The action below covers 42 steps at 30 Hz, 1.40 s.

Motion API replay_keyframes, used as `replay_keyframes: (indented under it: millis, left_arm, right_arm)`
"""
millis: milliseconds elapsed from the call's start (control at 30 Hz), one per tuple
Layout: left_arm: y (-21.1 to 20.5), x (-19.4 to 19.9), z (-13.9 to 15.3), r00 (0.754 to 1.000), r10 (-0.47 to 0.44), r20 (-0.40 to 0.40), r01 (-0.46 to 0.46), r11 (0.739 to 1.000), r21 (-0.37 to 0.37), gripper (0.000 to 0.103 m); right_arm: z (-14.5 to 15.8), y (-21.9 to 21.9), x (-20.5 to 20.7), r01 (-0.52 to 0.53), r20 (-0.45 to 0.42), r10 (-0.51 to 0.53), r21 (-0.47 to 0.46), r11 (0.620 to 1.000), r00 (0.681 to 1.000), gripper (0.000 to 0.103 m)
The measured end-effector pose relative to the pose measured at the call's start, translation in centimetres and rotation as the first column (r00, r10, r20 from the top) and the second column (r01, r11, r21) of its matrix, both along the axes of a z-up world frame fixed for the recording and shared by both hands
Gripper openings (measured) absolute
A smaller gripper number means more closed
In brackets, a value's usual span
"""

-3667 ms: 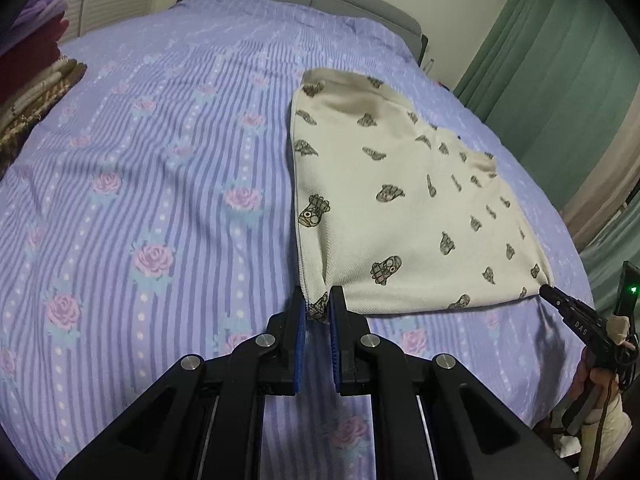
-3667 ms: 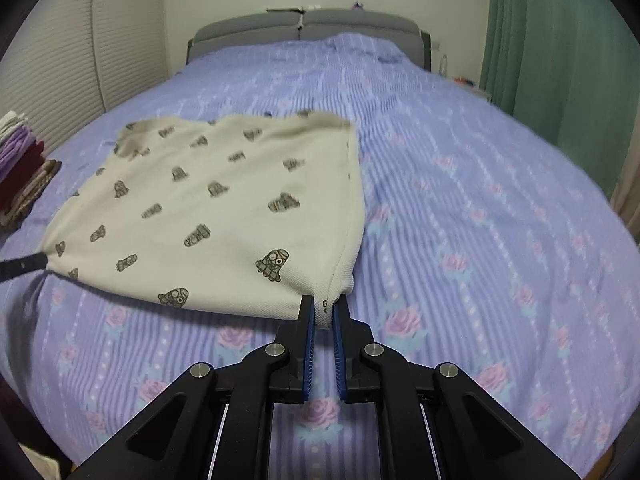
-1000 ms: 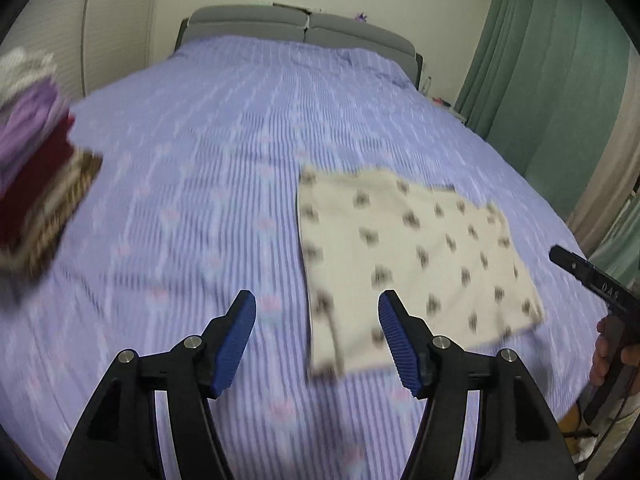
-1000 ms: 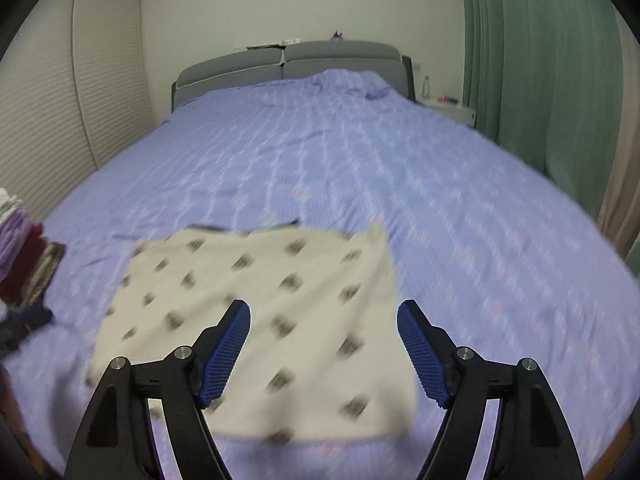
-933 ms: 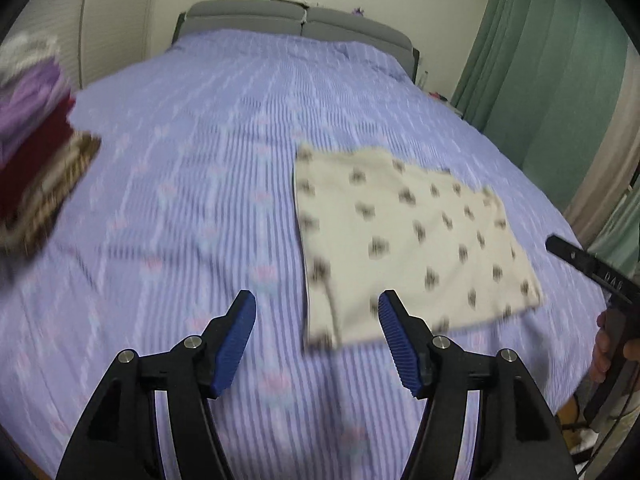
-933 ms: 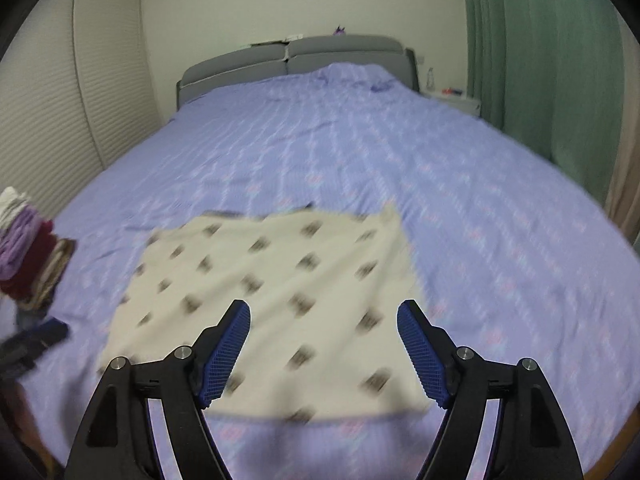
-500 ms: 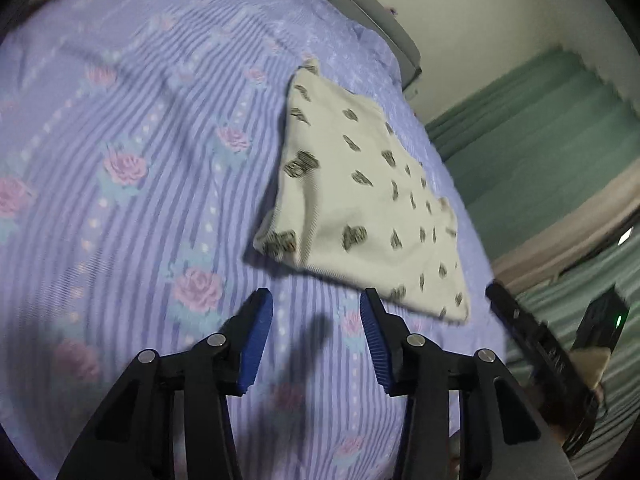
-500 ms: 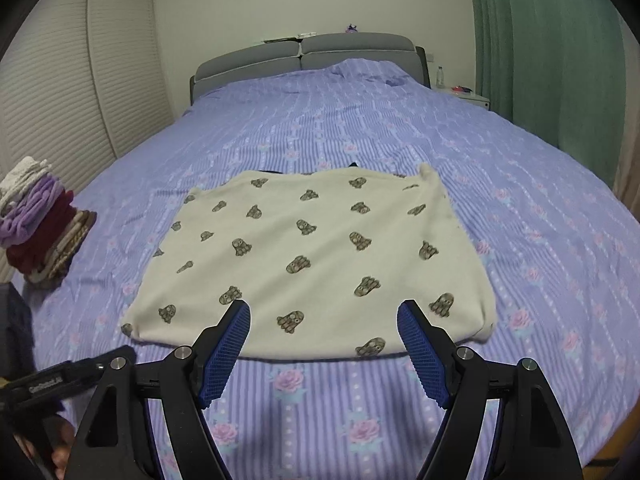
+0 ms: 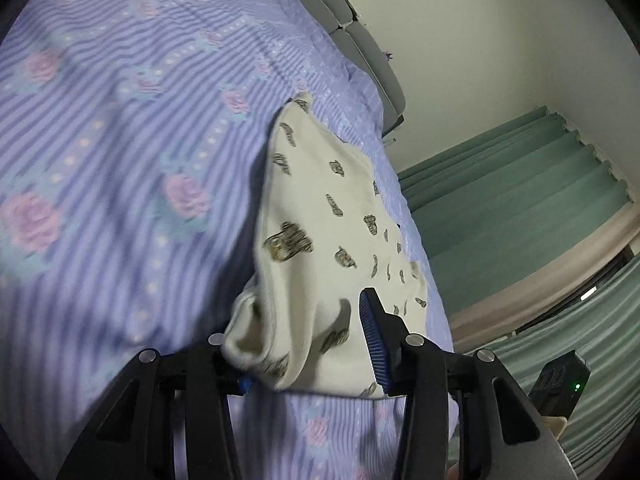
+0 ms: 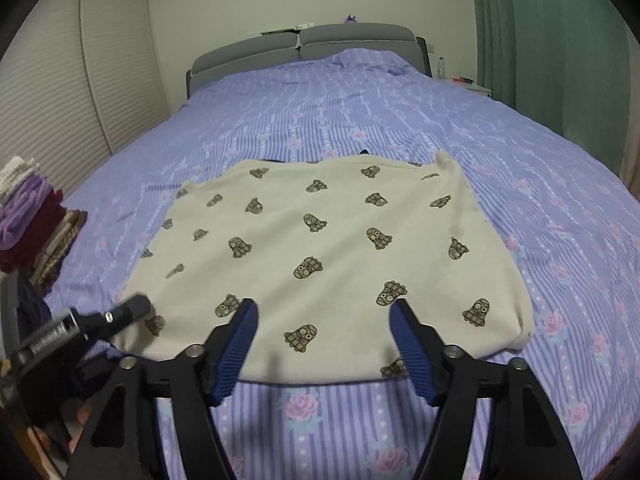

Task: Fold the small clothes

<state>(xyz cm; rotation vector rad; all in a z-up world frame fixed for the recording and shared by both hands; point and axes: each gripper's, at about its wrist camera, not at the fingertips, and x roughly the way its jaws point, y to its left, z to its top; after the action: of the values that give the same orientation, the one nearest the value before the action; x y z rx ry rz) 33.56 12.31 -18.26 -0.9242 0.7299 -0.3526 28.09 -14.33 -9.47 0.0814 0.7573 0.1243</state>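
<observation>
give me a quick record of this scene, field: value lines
surface: bed with purple striped rose-print sheet
garment: cream printed cloth, folded flat near the bed's front edge
left gripper: at the cloth's near left corner, jaws have just been closing, corner bunched between them
right gripper: open over the near edge, jaws have just been closing, not gripping
stack: folded clothes at the bed's left edge
fold: not yet done

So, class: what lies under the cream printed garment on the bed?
The cream garment lies on the purple striped bedsheet. A dark strip peeks out at its far edge; the garment hides what that is, and anything else beneath.
</observation>
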Motion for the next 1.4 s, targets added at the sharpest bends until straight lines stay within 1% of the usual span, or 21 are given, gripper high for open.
replay_keyframes:
  millis: [33,67,100,167,233,300,333,367,400,433,500,600,733,833,900,1033,1133,1233,1333,1367,1400]
  left_arm:
    - [-0.3,0.3,0.2,1.0,-0.001,-0.003,0.001,1.0,0.014,0.043]
    - [-0.5,0.5,0.4,1.0,-0.003,-0.005,0.003,1.0,0.03,0.038]
    - [-0.8,0.6,0.6,1.0,-0.008,-0.005,0.009,0.998,0.058,0.032]
    - [-1.2,0.8,1.2,1.0,-0.019,-0.019,0.021,0.99,0.142,0.026]
    - [-1.5,1.1,1.7,0.999,-0.023,-0.023,0.027,0.981,0.192,0.02]
    - [-1.5,1.2,2.4,0.999,-0.032,-0.014,0.035,0.973,0.23,0.013]
    - [-2.2,1.2,3.4,0.999,-0.043,-0.006,0.043,0.954,0.296,0.012]
    - [-2.4,1.1,3.9,0.999,-0.05,0.006,0.045,0.941,0.336,0.011]
    - [-3.1,1.2,4.7,0.998,-0.062,0.024,0.047,0.915,0.401,0.011]
    - [-4.3,1.3,5.9,0.995,-0.086,0.046,0.053,0.877,0.477,0.011]
    - [-5.5,1.3,7.6,0.986,-0.137,0.089,0.069,0.841,0.537,0.01]
    - [-7.8,2.0,9.6,0.969,-0.217,0.122,0.112,0.817,0.565,0.01]
    - [-12.9,3.4,12.6,0.926,-0.342,0.159,0.163,0.742,0.65,0.01]
    - [-16.5,4.0,13.4,0.894,-0.418,0.162,0.208,0.706,0.677,0.01]
    - [-18.8,4.3,13.6,0.879,-0.451,0.153,0.226,0.678,0.699,0.01]
    - [-23.2,5.1,12.7,0.847,-0.52,0.109,0.301,0.637,0.709,0.01]
    - [-25.5,5.0,11.1,0.833,-0.551,0.054,0.34,0.586,0.735,0.01]
    - [-27.1,4.8,9.5,0.82,-0.573,0.005,0.383,0.554,0.739,0.01]
    - [-28.0,4.5,8.3,0.811,-0.585,-0.025,0.403,0.528,0.748,0.01]
    - [-28.0,4.4,8.0,0.809,-0.586,-0.03,0.408,0.524,0.748,0.01]
    - [-27.7,4.2,7.8,0.805,-0.593,-0.035,0.422,0.53,0.736,0.011]
  right_arm:
    - [-0.2,0.0,0.2,-0.007,-0.008,0.007,0.004,1.0,1.0,0.05]
    - [-0.5,0.1,0.6,-0.013,-0.02,0.013,0.009,1.0,1.0,0.047]
    - [-0.6,0.1,0.7,-0.015,-0.025,0.016,0.013,1.0,1.0,0.041]
    - [-0.9,0.1,1.1,-0.022,-0.031,0.023,0.018,1.0,0.999,0.034]
    - [-1.3,0.2,1.5,-0.03,-0.043,0.031,0.017,0.999,0.999,0.021]
    - [-1.7,0.2,1.8,-0.044,-0.055,0.045,0.033,0.998,0.997,0.017]
    - [-1.9,0.2,2.0,-0.049,-0.061,0.051,0.039,0.998,0.997,0.015]
    - [-2.0,0.2,2.1,-0.052,-0.063,0.055,0.043,0.998,0.996,0.015]
    - [-2.0,0.0,2.1,-0.058,-0.063,0.062,0.05,0.997,0.996,0.015]
    - [-2.0,-0.2,2.2,-0.063,-0.062,0.067,0.059,0.996,0.996,0.015]
    - [-1.6,-1.0,2.1,-0.07,-0.057,0.075,0.084,0.994,0.996,0.015]
    - [-0.8,-3.2,2.0,-0.058,-0.047,0.062,0.095,0.994,0.997,0.015]
    - [0.5,-6.9,1.7,-0.034,-0.032,0.038,0.117,0.992,0.999,0.015]
    - [1.3,-10.1,1.3,0.005,-0.013,-0.004,0.121,0.993,1.0,0.015]
    - [1.5,-12.1,1.2,0.026,-0.011,-0.024,0.135,0.99,1.0,0.015]
    - [1.4,-15.5,0.8,0.07,-0.011,-0.069,0.175,0.982,0.998,0.015]
    - [1.0,-17.2,0.6,0.089,-0.02,-0.087,0.188,0.978,0.996,0.015]
    - [0.5,-18.2,0.7,0.113,-0.024,-0.11,0.189,0.975,0.994,0.015]
    - [-0.2,-18.8,1.0,0.131,-0.037,-0.126,0.211,0.969,0.991,0.015]
    - [-0.5,-19.0,1.0,0.134,-0.041,-0.129,0.214,0.968,0.991,0.015]
    - [-0.7,-19.1,1.1,0.138,-0.045,-0.131,0.215,0.967,0.99,0.015]
